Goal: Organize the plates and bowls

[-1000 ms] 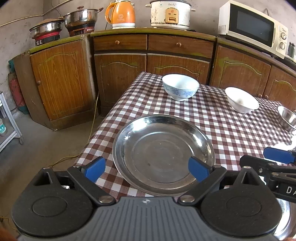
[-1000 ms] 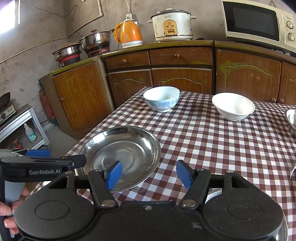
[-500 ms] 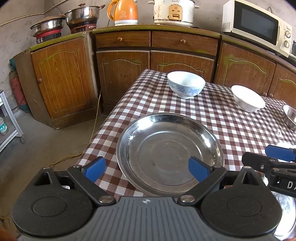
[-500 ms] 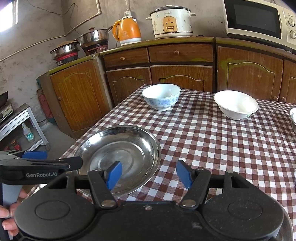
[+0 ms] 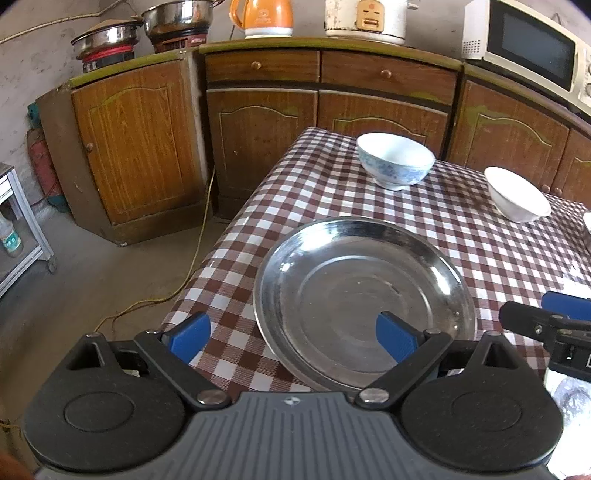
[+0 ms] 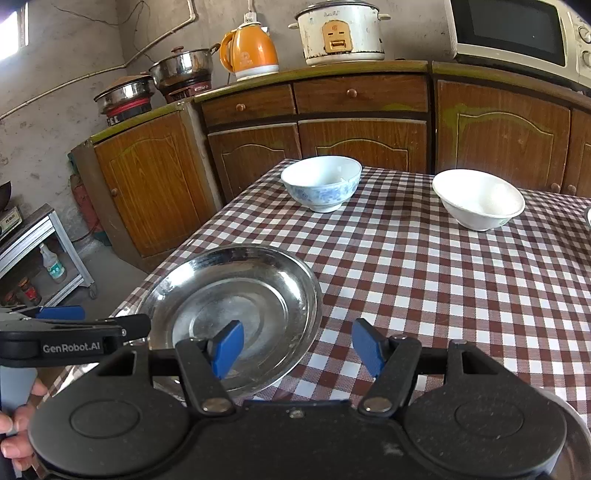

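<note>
A round steel plate (image 5: 364,295) lies near the front left corner of the checked table (image 5: 461,229); it also shows in the right wrist view (image 6: 240,306). A blue-patterned bowl (image 5: 395,160) and a plain white bowl (image 5: 517,199) stand further back; both show in the right wrist view, the patterned bowl (image 6: 321,182) and the white bowl (image 6: 478,197). My left gripper (image 5: 291,336) is open and empty, straddling the plate's near left rim. My right gripper (image 6: 299,347) is open and empty above the plate's right edge. A second steel dish (image 5: 569,402) shows partly at the lower right.
Wooden cabinets (image 6: 362,125) stand behind the table, with an orange kettle (image 6: 251,51), a rice cooker (image 6: 341,33), a microwave (image 6: 517,33) and steel pots (image 6: 181,72) on top. A metal shelf (image 6: 48,251) stands on the floor at left. A yellow cable (image 5: 192,266) runs along the floor.
Both grippers have shifted left and slightly forward; the plate now sits further right in the left view. Both jaws stay open. Nothing on the table has moved.
</note>
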A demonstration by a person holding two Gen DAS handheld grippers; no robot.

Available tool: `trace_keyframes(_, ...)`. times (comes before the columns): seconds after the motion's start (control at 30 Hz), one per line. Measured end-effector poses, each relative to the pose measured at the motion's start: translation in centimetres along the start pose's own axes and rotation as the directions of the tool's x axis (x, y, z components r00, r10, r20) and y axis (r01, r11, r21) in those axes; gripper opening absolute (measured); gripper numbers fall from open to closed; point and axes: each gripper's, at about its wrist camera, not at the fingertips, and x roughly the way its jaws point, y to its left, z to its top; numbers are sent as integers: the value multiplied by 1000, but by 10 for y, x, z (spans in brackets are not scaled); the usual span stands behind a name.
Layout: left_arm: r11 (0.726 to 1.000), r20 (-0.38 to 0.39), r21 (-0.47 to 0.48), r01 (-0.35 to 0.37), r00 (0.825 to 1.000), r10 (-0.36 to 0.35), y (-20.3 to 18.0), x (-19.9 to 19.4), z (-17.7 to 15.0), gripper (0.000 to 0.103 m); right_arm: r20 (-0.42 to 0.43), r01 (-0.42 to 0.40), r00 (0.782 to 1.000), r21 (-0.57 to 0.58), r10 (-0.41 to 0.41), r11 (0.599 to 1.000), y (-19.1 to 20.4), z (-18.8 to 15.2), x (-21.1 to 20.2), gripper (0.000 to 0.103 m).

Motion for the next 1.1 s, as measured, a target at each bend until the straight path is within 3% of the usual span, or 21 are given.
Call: trace_keyframes(1.1, 998, -76, 1, -58, 995, 58, 21, 68, 15, 99, -126, 44, 991, 13, -41, 999, -11, 6, 87, 78)
